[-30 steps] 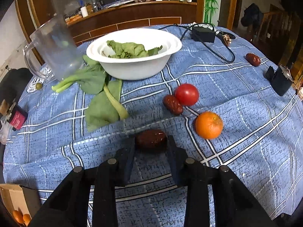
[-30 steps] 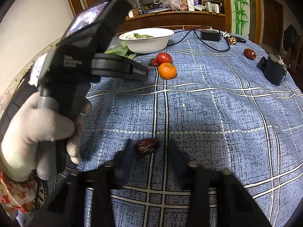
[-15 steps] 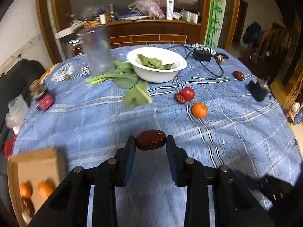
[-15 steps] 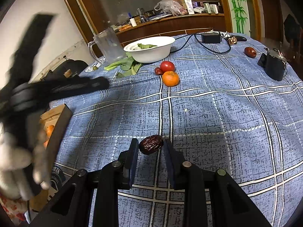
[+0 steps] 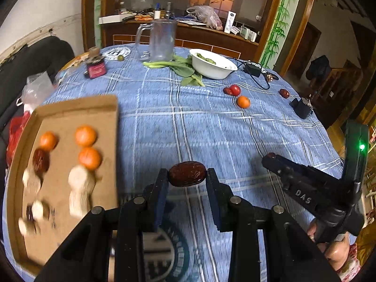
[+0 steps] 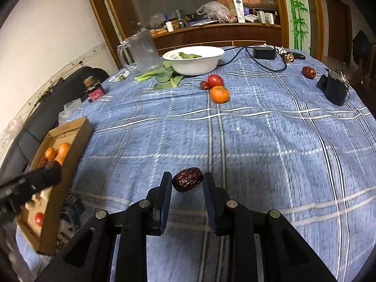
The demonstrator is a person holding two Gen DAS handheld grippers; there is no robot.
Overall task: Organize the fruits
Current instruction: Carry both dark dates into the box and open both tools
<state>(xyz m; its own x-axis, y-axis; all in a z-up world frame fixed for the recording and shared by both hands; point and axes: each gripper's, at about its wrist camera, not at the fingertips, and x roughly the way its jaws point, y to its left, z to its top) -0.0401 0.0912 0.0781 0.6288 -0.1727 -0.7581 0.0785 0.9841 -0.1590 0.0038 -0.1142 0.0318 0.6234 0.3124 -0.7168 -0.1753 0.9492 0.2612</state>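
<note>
Holding: left gripper (image 5: pixel 187 176) pinches a red date (image 5: pixel 187 174) between both pads, above the blue plaid tablecloth (image 5: pixel 211 127), just right of the cardboard box (image 5: pixel 70 108)
Right gripper (image 6: pixel 187 183): clamped on a wrinkled date (image 6: pixel 187 179), lifted off the cloth; left pad touches, right pad contact looks light
Box contents: three tangerines (image 5: pixel 85 136), a date (image 5: pixel 41 161), pale blurred items I can't identify
Box position: left table edge, blurred in left view
Loose fruit, far side: tomato (image 6: pixel 215 80) touching a small date (image 6: pixel 204 85), tangerine (image 6: pixel 219 94) just in front
Lone date (image 6: pixel 308 71): near the black pouch (image 6: pixel 334 89), right side
Background: white bowl (image 6: pixel 195 60) with greens, leafy greens (image 6: pixel 162 75) beside it, glass pitcher (image 6: pixel 142 51)
</note>
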